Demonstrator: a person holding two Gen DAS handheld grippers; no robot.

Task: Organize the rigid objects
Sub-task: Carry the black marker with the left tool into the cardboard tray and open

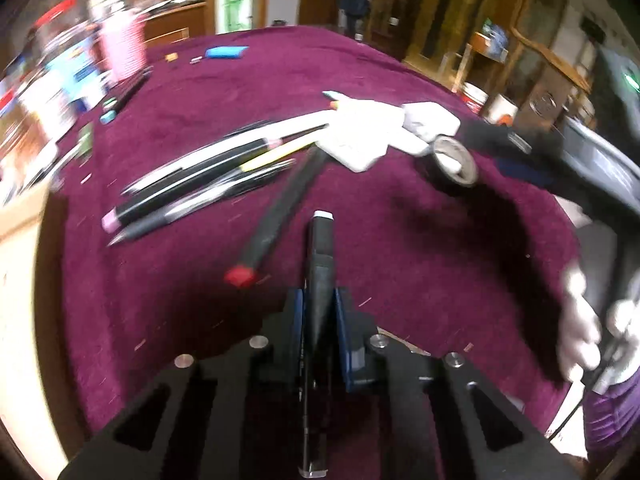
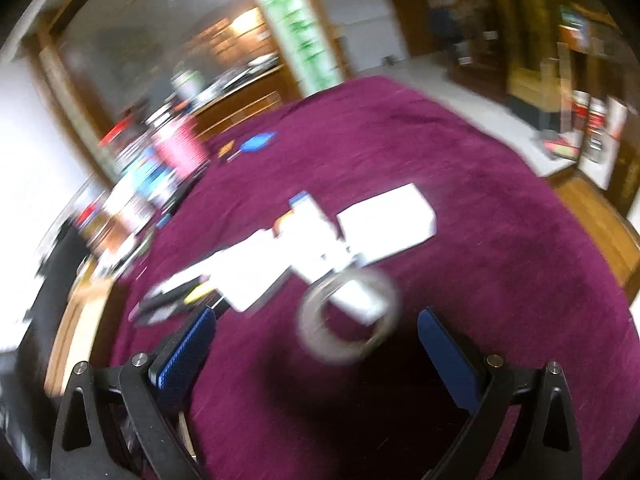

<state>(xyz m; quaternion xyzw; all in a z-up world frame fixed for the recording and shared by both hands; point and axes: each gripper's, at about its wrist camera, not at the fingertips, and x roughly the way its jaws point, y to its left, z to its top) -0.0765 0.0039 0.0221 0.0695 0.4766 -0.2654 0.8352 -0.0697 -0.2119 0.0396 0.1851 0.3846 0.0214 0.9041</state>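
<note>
My left gripper [image 1: 320, 308] is shut on a black marker [image 1: 320, 248] with a white tip, held above the purple cloth [image 1: 400, 240]. A black pen with a red cap [image 1: 276, 216] lies just ahead to the left. Beyond it lies a row of pens and pencils [image 1: 200, 176]. White boxes [image 1: 364, 136] lie further back, with a roll of tape [image 1: 456, 164] at their right. My right gripper [image 2: 316, 344] is open and empty, with the tape roll [image 2: 348, 316] just ahead between its fingers. The white boxes [image 2: 384, 220] lie beyond. The right wrist view is blurred.
A pink cup [image 1: 122, 48] and several cluttered boxes stand along the table's left edge. A blue eraser [image 1: 224, 52] lies at the far side. The other hand with its gripper [image 1: 600, 208] shows at the right of the left wrist view.
</note>
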